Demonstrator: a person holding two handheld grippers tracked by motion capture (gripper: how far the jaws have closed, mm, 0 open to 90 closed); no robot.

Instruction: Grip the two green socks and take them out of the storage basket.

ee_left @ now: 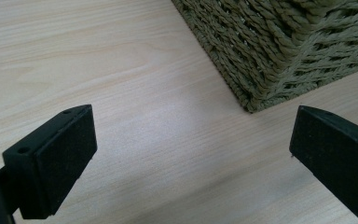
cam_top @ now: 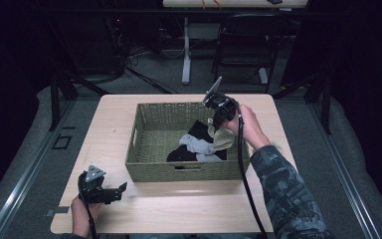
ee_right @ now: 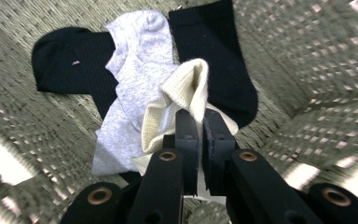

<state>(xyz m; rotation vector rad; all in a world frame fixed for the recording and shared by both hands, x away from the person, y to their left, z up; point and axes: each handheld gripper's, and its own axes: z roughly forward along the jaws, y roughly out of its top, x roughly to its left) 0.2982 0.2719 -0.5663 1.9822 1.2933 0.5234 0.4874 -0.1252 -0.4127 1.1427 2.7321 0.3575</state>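
Note:
A woven olive basket (cam_top: 189, 172) stands in the middle of the pale wooden table (cam_top: 179, 209). Inside lie a black sock (cam_top: 199, 130), a grey sock (cam_top: 196, 145) and a second black sock (cam_top: 181, 154). My right gripper (cam_top: 218, 125) points down over the basket's right side, shut on a cream sock (cam_top: 222, 139) that hangs from its jaws. In the right gripper view the cream sock (ee_right: 186, 88) is pinched at the right gripper (ee_right: 199, 119), above the grey sock (ee_right: 135, 70) and black sock (ee_right: 214, 46). My left gripper (cam_top: 122, 191) rests open near the table's front left, with nothing between its jaws.
In the left gripper view the left gripper (ee_left: 191, 144) faces bare table (ee_left: 121, 70) and the basket's near corner (ee_left: 279, 46). Beyond the table a dark folding chair (cam_top: 243, 45) and a white desk leg (cam_top: 186, 55) stand on the grey floor.

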